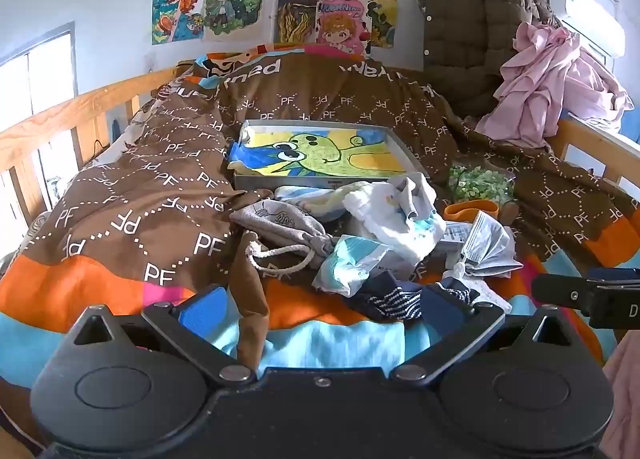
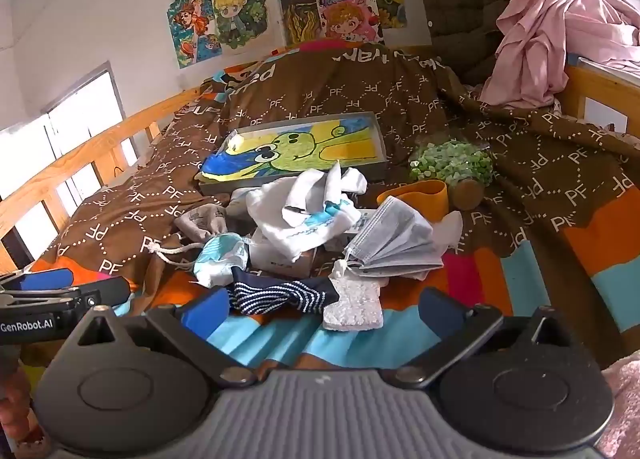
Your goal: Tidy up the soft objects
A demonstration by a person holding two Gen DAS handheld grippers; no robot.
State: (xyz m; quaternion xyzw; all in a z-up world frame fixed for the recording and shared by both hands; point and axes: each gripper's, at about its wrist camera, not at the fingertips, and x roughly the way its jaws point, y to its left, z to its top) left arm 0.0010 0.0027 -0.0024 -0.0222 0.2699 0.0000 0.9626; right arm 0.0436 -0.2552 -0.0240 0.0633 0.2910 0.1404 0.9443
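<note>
- Brown quilt (image 1: 132, 195) with a white letter pattern covers a bed, and a heap of small soft things lies on it, just in front of a grey tray (image 1: 320, 175) that holds a bright cartoon drawing.
- Nearest the tray: a grey drawstring pouch (image 1: 276, 219) to its front left, and white cloths (image 1: 400, 211) bunched against its front edge.
- Further out from the tray: a pale blue cloth (image 1: 352, 263), a grey face mask (image 2: 396, 239), a striped navy sock (image 2: 276, 295) and a white sponge-like pad (image 2: 354, 303).
- To the right of the tray sit an orange cup (image 2: 420, 195) and a bag of green bits (image 2: 452, 163).
- Left tongs (image 1: 320, 311) are spread wide and empty, hovering short of the sock, on the side away from the tray.
- Right tongs (image 2: 320, 311) are also spread wide and empty, with the sock and pad lying between and just beyond the tips.
- Judging by the jumble, sorting looks barely begun: nothing is folded, stacked or grouped, and every piece seems left to handle.
</note>
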